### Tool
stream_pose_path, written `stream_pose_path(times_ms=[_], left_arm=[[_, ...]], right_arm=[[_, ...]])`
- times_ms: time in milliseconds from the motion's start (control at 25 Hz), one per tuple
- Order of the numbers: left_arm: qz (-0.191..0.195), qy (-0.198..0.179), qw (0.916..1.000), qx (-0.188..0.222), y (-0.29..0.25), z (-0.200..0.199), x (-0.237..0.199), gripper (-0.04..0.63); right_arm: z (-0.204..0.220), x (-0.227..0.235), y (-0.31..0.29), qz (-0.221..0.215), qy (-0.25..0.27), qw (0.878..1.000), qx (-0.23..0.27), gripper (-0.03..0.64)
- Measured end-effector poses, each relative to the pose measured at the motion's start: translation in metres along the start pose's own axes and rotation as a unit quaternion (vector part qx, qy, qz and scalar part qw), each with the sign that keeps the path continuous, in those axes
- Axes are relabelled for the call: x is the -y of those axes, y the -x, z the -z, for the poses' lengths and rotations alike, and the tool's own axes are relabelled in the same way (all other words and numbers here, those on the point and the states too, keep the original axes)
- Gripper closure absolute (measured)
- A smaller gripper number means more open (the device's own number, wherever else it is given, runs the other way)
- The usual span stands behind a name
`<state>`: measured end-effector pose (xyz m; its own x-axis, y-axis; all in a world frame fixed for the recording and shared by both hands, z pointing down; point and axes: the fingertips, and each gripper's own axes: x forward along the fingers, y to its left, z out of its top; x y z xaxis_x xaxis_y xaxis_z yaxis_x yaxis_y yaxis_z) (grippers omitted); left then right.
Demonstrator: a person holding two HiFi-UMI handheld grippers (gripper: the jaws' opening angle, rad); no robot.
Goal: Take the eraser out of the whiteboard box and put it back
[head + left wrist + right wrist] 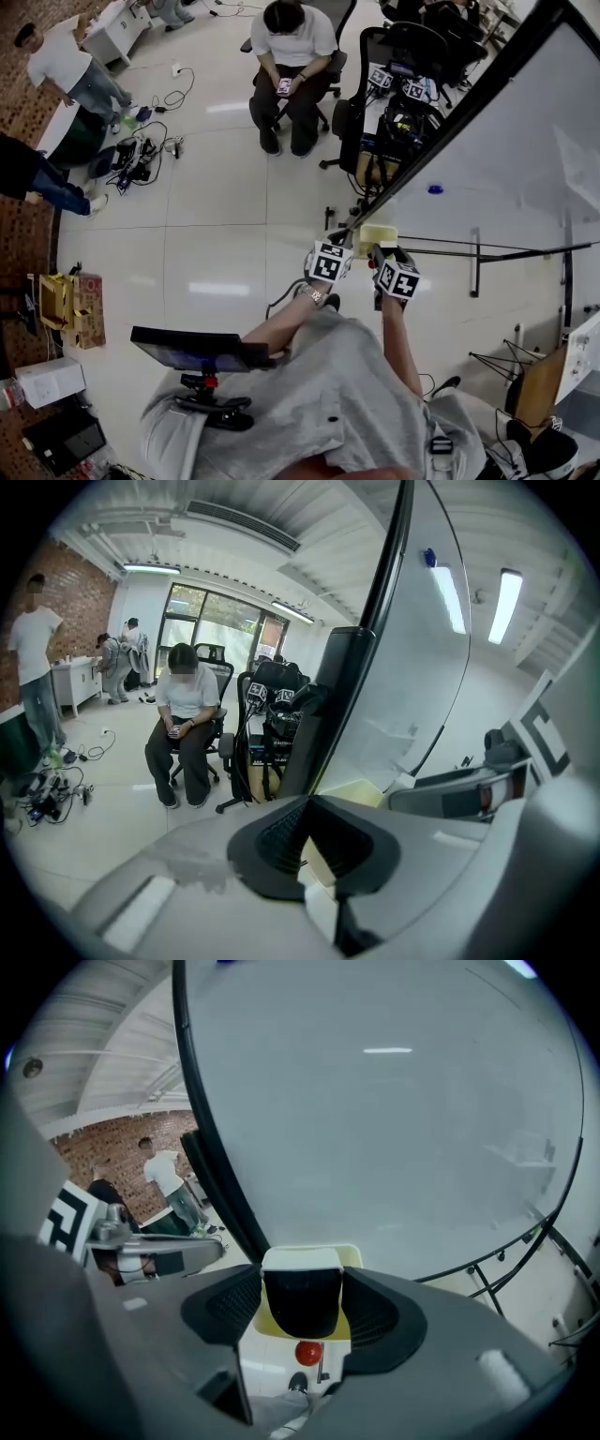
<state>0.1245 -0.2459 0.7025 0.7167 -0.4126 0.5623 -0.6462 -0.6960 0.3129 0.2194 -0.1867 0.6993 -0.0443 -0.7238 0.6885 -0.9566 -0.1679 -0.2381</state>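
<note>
- The whiteboard [506, 159] fills the right side of the head view. Its dark frame runs diagonally down to the lower corner at the centre of the frame.
- A seated person [289, 66] is at the top centre of the head view, well apart from the board corner.
- The left gripper [345, 234] hovers at that corner, just left of the box. In the left gripper view its jaws are pressed together with nothing between them.
- The right gripper [382, 251] is just beside it, on the right. In the right gripper view its jaws pinch the eraser.
- The pale yellow whiteboard box [378, 234] sits at the board's lower edge, just above both grippers in the frame.
- The eraser [302, 1293], black with a white top, lies inside the box's yellow outline. Whether it rests in the box or is lifted out, I cannot tell.
</note>
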Motion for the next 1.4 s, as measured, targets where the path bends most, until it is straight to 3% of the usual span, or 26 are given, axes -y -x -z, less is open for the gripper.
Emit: stream_pose_path(times_ms=[280,560,600,640,680,1080,1400], left_arm=[[0.003,0.002,1.0000,-0.002,0.002,0.006,0.001,0.589],[0.019,0.003,0.9997,-0.011,0.007,0.019,0.009,0.589],[0.024,0.003,0.9996,-0.012,0.007,0.021,0.012,0.589],[0.028,0.003,0.9995,-0.014,0.008,0.023,0.015,0.589],[0.031,0.003,0.9994,-0.015,0.008,0.025,0.018,0.589],[0.049,-0.008,0.9986,-0.016,0.012,0.048,0.066,0.589],[-0.011,-0.014,0.9998,0.007,0.055,0.078,0.099,0.589]], right_arm=[[0.041,-0.003,-0.023,0.004,0.023,0.997,-0.069,0.336],[0.043,-0.007,-0.012,0.017,0.010,0.999,-0.051,0.329],[0.042,-0.005,-0.008,0.026,0.006,0.999,-0.044,0.392],[0.041,-0.003,-0.004,0.035,0.000,0.999,-0.038,0.539],[0.041,-0.002,-0.002,0.039,-0.005,0.999,-0.034,0.614],[0.047,-0.014,0.017,0.014,0.003,1.000,-0.012,0.614],[0.089,-0.041,0.061,-0.068,0.035,0.997,0.009,0.614]])
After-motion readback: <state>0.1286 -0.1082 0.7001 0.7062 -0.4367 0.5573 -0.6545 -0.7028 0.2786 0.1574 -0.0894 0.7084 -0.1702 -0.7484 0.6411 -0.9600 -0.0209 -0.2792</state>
